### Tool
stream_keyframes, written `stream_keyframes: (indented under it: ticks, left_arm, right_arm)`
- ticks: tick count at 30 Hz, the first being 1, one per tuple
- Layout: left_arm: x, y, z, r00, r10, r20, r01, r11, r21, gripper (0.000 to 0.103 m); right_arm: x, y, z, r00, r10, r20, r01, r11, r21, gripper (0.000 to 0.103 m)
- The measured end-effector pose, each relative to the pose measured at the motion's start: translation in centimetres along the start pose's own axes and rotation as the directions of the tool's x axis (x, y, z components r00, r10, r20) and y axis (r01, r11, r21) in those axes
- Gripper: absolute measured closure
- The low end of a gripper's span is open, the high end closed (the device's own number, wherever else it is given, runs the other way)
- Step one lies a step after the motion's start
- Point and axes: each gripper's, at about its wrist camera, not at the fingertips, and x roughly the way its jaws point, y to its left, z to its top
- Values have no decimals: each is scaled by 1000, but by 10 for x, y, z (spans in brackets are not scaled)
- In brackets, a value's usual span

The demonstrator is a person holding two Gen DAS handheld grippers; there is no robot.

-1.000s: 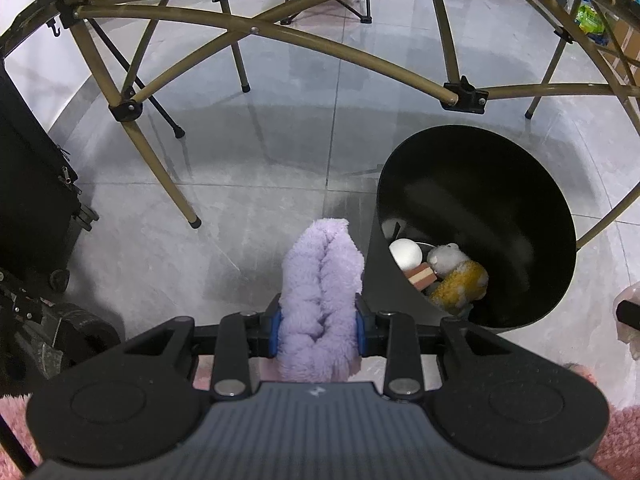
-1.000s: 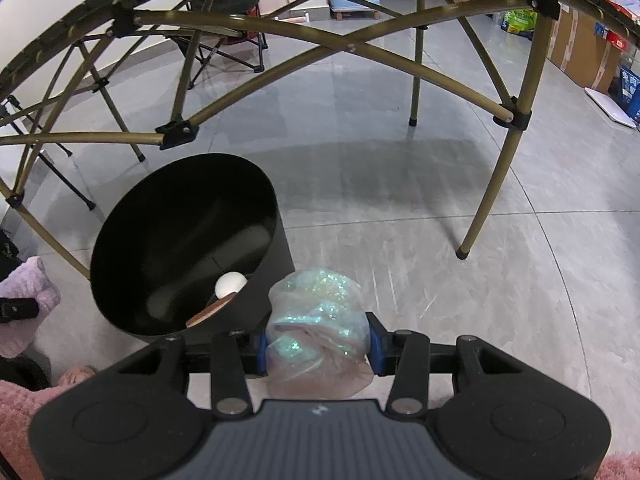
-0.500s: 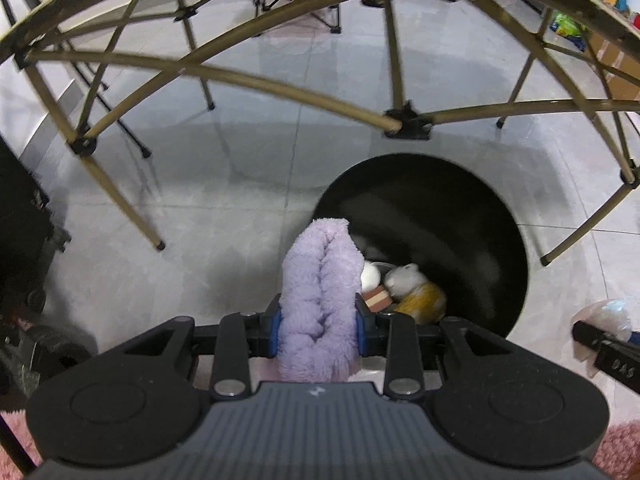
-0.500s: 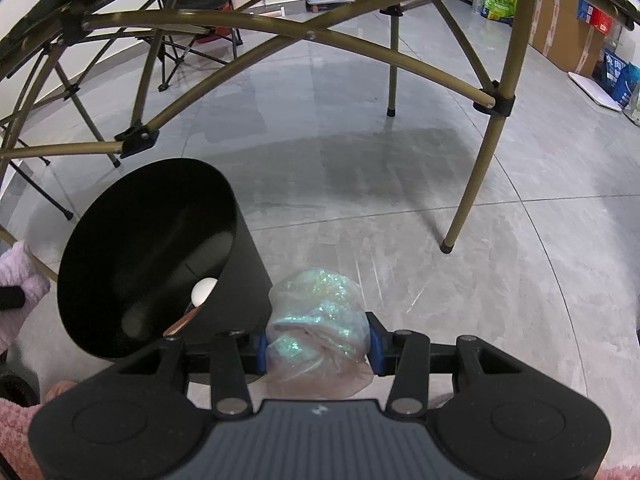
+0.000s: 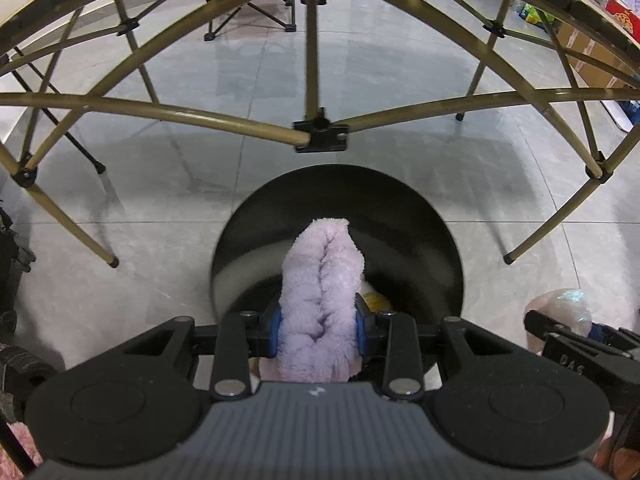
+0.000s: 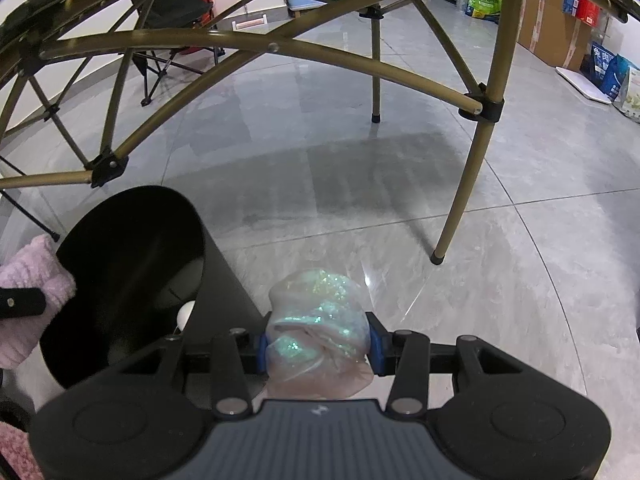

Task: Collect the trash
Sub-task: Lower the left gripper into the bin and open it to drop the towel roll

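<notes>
My left gripper is shut on a fluffy lilac cloth, which hangs right over the mouth of the round black bin. Inside the bin a yellow item peeks out beside the cloth. In the right wrist view my right gripper is shut on a crumpled glittery plastic bag, just to the right of the bin. A white ball lies in the bin. The lilac cloth shows at the left edge over the bin's rim.
Golden folding-frame poles with black joints arch over the grey tiled floor, legs standing close to the bin. Folding chairs and boxes stand farther off. Pink fluffy fabric lies at the bottom left.
The left gripper has carried the lilac cloth from beside the bin to right over its opening. The right gripper with the bag has drifted slightly, the bin now sitting lower left in its view.
</notes>
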Motion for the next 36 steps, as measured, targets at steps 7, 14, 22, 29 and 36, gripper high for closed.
stream_keyframes:
  ticks: [7, 14, 22, 29, 36]
  left_arm:
    - [10, -21, 10, 1000, -19, -16, 19, 1000, -1, 70]
    - [23, -30, 19, 999, -12, -35, 11, 1000, -22, 70]
    - [39, -34, 22, 998, 11, -67, -13, 1000, -29, 70]
    - [46, -33, 20, 997, 26, -77, -28, 999, -30, 70]
    - [43, -34, 20, 996, 45, -73, -47, 999, -16, 33]
  right_arm:
    - [8, -7, 4, 1000, -8, -4, 8, 1000, 15, 60]
    - [15, -11, 5, 1000, -10, -16, 10, 1000, 23, 60]
    - [20, -13, 4, 999, -16, -34, 17, 1000, 20, 60]
    - [21, -12, 4, 999, -13, -35, 14, 1000, 16, 60]
    - [19, -11, 3, 999, -5, -34, 5, 1000, 8, 60]
